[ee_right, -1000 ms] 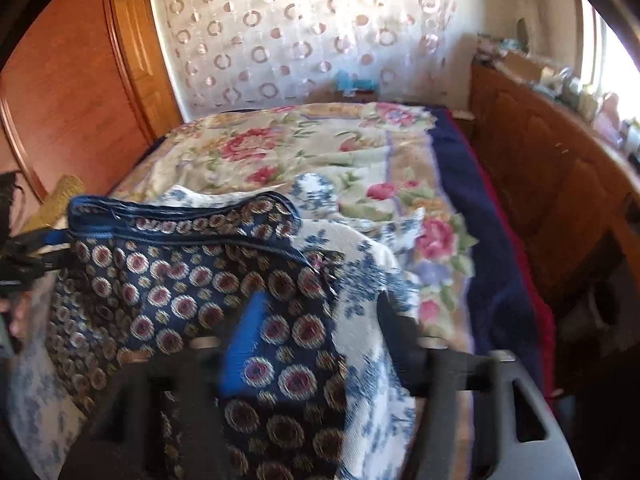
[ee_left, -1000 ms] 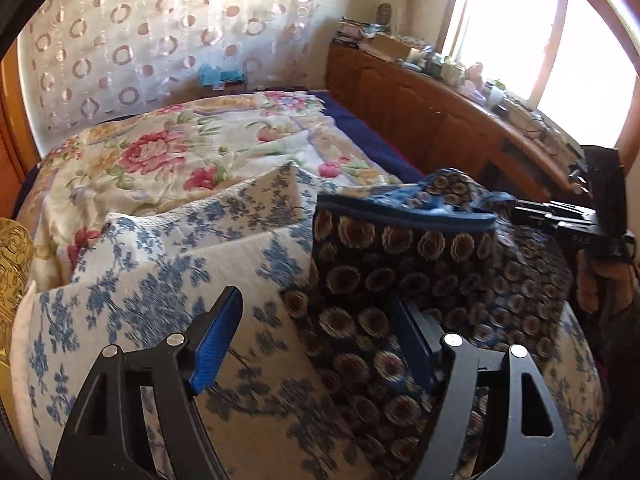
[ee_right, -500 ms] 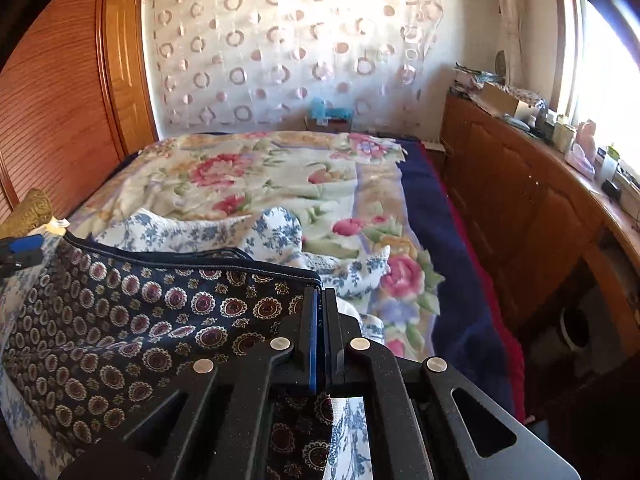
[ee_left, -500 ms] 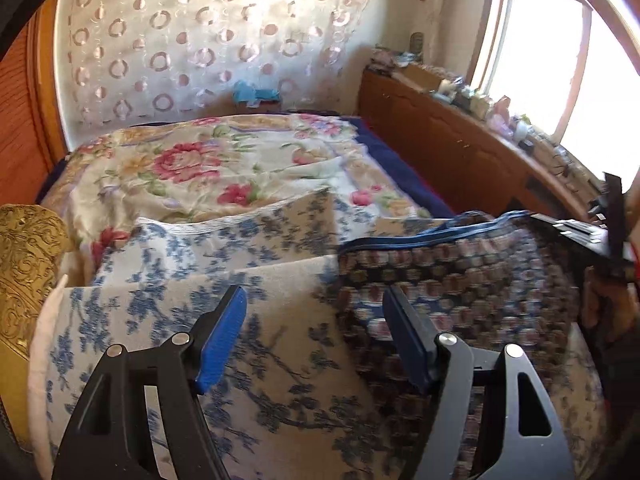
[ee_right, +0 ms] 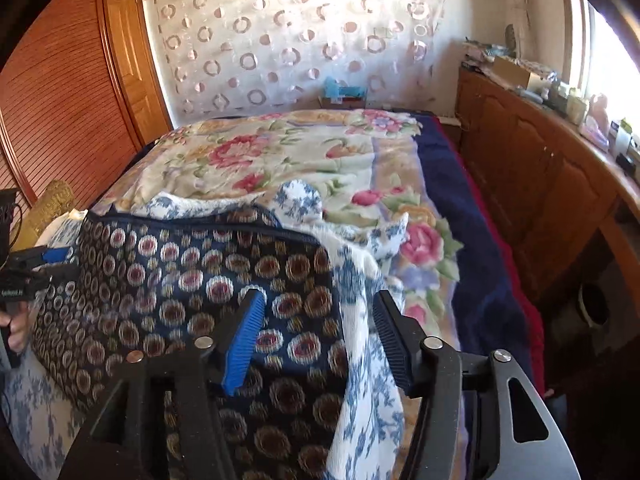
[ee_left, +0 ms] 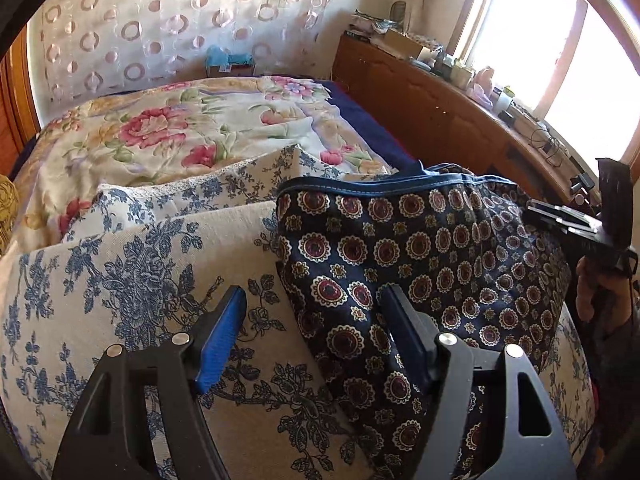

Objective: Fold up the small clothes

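Navy garment between opening right tongs.

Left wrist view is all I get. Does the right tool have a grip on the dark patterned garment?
Observer: No. The right tool has its jaws opening, and the pads are off the cloth.
Operator: What sits between them?
Observer: The garment edge, plus a hanging strip of blue-flowered cloth.
Operator: What is on the far left of the room?
Observer: A slatted wooden door, running up beside the bed.
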